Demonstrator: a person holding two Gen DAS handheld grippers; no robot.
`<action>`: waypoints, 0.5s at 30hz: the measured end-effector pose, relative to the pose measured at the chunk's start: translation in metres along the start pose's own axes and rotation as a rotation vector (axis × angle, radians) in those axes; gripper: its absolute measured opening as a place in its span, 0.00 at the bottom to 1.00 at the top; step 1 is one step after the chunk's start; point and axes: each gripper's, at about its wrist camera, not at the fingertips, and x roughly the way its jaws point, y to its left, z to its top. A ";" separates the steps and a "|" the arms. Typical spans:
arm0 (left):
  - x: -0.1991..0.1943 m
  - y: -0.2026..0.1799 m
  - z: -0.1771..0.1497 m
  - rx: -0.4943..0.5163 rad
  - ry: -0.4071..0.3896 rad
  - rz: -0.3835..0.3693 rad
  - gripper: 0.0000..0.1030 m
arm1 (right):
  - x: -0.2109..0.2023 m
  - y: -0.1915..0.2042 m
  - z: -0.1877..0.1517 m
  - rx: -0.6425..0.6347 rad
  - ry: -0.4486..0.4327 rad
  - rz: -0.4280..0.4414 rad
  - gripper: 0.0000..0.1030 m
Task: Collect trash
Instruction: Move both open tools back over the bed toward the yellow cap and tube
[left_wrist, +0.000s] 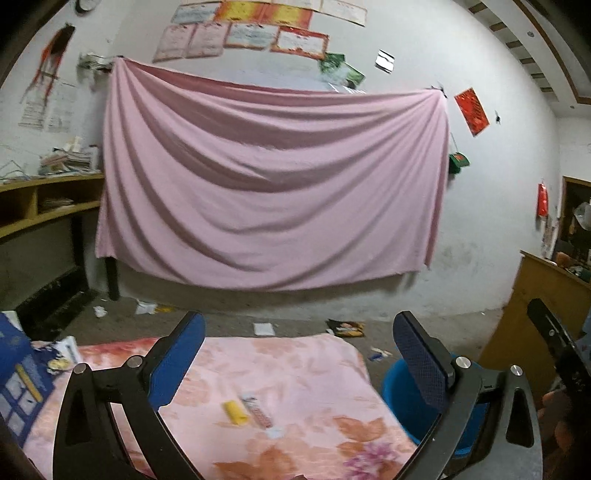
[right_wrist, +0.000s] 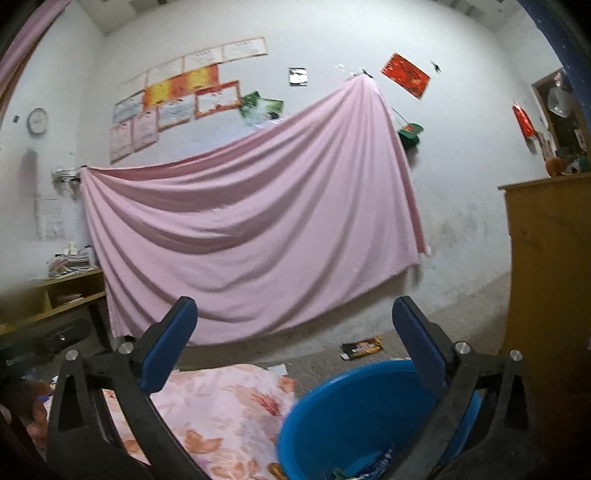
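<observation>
Pink sheeting drapes the far wall behind a floral blanket (left_wrist: 295, 373). From the left wrist view, your left gripper (left_wrist: 299, 365) hangs over that blanket, fingers spread wide and empty; a yellow wrapper (left_wrist: 235, 412) and a striped packet (left_wrist: 258, 410) lie near, between them. Come down on one piece at a time, without pinching cloth. From the right wrist view, your right gripper (right_wrist: 295, 347) is likewise spread and empty, above the blue bin (right_wrist: 354, 417). Only this view shows trash already inside the bin; only the left shows the wrappers.
</observation>
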 end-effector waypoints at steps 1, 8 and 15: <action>-0.002 0.004 -0.001 -0.001 -0.006 0.006 0.97 | 0.000 0.004 0.000 -0.007 -0.006 0.009 1.00; -0.022 0.030 -0.005 0.005 -0.060 0.067 0.97 | 0.002 0.037 -0.004 -0.048 -0.036 0.074 1.00; -0.034 0.054 -0.011 -0.004 -0.086 0.113 0.97 | 0.007 0.061 -0.012 -0.081 -0.029 0.120 1.00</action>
